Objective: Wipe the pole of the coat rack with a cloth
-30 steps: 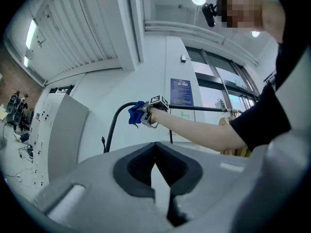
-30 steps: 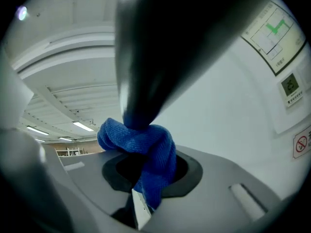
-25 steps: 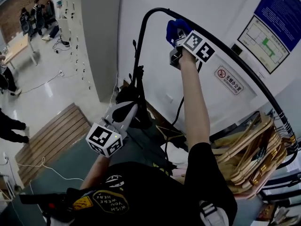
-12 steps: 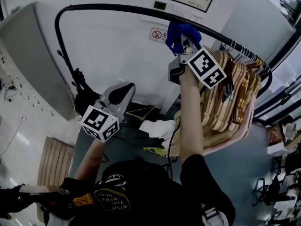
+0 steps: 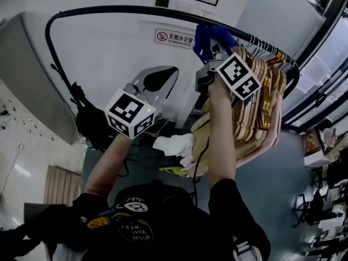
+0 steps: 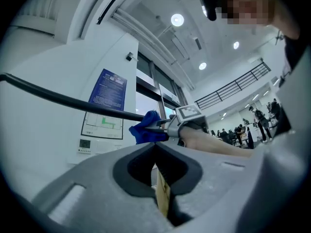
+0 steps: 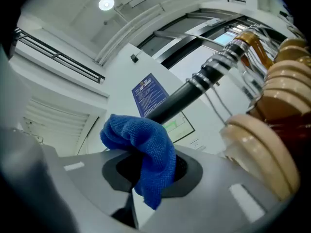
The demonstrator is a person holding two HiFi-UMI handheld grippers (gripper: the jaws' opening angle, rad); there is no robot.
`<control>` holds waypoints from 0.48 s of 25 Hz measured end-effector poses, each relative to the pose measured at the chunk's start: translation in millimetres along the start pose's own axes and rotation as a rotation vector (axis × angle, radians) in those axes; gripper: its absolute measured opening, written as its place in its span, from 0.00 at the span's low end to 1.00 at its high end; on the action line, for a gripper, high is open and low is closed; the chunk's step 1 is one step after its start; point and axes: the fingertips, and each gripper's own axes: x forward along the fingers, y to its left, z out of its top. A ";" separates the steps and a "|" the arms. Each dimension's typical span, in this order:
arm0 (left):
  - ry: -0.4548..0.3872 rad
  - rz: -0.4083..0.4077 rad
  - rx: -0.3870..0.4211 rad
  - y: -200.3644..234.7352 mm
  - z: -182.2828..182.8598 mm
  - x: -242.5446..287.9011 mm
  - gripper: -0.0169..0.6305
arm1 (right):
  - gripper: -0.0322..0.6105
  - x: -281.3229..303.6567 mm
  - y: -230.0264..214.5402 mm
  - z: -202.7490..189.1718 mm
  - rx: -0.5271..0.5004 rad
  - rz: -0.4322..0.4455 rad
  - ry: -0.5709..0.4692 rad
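Note:
The coat rack's black pole (image 5: 109,10) arches across the top of the head view and runs right to the hangers. My right gripper (image 5: 213,39) is raised to it, shut on a blue cloth (image 5: 209,37) that presses against the pole. In the right gripper view the blue cloth (image 7: 143,157) bulges out of the jaws just under the pole (image 7: 182,98). My left gripper (image 5: 157,80) hangs lower and to the left, jaws shut with nothing in them. From the left gripper view the pole (image 6: 63,98), the cloth (image 6: 145,130) and the left gripper (image 6: 155,149) all show.
A thick bunch of wooden hangers (image 5: 261,107) hangs on the pole right beside the cloth, also close in the right gripper view as hangers (image 7: 272,130). Signs are on the white wall (image 5: 109,48) behind. White rags (image 5: 174,144) lie on the floor below.
The cloth and right gripper have slid right along the pole toward the hangers. My left gripper has risen and moved right. The head view has swung right.

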 end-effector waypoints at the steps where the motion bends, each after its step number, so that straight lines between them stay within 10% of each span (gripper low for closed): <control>1: 0.003 0.011 -0.007 -1.2 -0.5 -7.4 0.03 | 0.17 5.5 4.8 -5.1 0.007 0.014 0.014; 5: -0.029 0.074 -0.108 6.5 12.6 -49.7 0.03 | 0.17 46.4 47.2 -44.5 0.060 0.121 0.082; 12: -0.020 0.384 0.028 52.2 43.9 -153.4 0.03 | 0.17 157.6 203.0 -166.3 0.145 0.369 0.271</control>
